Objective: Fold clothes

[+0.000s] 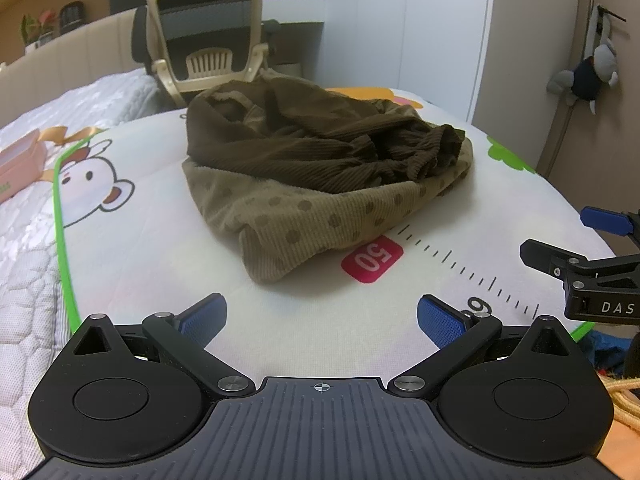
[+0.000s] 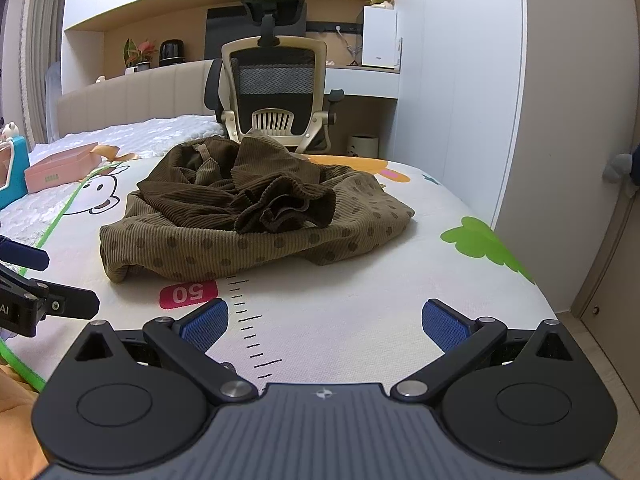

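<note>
A crumpled brown corduroy garment [image 1: 320, 168] lies in a heap on a white cartoon-print mat [image 1: 160, 248]; its dotted lighter side faces out at the near edge and darker folds pile on top. The same garment [image 2: 256, 216] fills the middle of the right wrist view. My left gripper [image 1: 320, 320] is open, short of the garment's near edge, nothing between its blue pads. My right gripper [image 2: 324, 324] is open too, over the mat's ruler marks, a little short of the cloth. Each gripper shows at the other view's edge: the right gripper [image 1: 584, 248] and the left gripper [image 2: 40, 280].
The mat [image 2: 360, 280] covers a bed with a quilted white cover [image 1: 24, 280]. A pink box [image 2: 60, 172] lies at the left. An office chair [image 2: 276, 92] stands behind the bed by a desk. A wardrobe [image 2: 560, 120] rises close on the right.
</note>
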The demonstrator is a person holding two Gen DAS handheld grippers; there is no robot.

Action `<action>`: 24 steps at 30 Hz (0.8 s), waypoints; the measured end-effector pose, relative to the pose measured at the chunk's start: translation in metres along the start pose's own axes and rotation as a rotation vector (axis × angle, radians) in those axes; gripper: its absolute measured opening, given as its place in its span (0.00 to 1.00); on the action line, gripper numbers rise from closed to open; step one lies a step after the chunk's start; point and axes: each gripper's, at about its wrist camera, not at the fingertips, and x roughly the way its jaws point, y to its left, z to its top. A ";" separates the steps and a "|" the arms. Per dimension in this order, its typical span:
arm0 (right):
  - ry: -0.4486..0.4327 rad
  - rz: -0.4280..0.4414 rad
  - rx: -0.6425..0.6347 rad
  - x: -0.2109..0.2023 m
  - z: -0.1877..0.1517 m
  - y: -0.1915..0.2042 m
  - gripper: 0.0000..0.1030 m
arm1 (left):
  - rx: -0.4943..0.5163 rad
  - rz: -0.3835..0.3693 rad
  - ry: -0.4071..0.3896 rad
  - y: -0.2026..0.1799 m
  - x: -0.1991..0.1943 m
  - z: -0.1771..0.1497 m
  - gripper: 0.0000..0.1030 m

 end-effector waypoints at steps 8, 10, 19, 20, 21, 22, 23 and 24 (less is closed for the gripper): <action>0.001 0.000 -0.003 0.000 0.000 0.000 1.00 | 0.001 0.001 0.001 0.000 0.000 0.000 1.00; 0.001 0.000 -0.003 0.000 0.000 0.000 1.00 | 0.001 0.002 0.001 0.000 0.000 0.000 1.00; 0.003 0.001 -0.003 0.001 0.000 0.001 1.00 | 0.001 0.003 0.002 0.000 0.000 -0.001 1.00; 0.003 0.001 -0.003 0.001 0.000 0.001 1.00 | 0.001 0.003 0.002 0.000 0.000 -0.001 1.00; 0.003 0.001 -0.003 0.001 0.000 0.001 1.00 | 0.001 0.003 0.002 0.000 0.000 -0.001 1.00; 0.003 0.001 -0.003 0.002 0.000 0.001 1.00 | 0.001 0.002 0.002 0.000 0.000 -0.001 1.00; 0.003 0.001 -0.003 0.002 -0.001 0.001 1.00 | 0.001 0.002 0.002 0.000 0.000 -0.001 1.00; 0.003 0.001 -0.003 0.002 -0.001 0.001 1.00 | 0.001 0.002 0.003 0.000 0.000 -0.001 1.00</action>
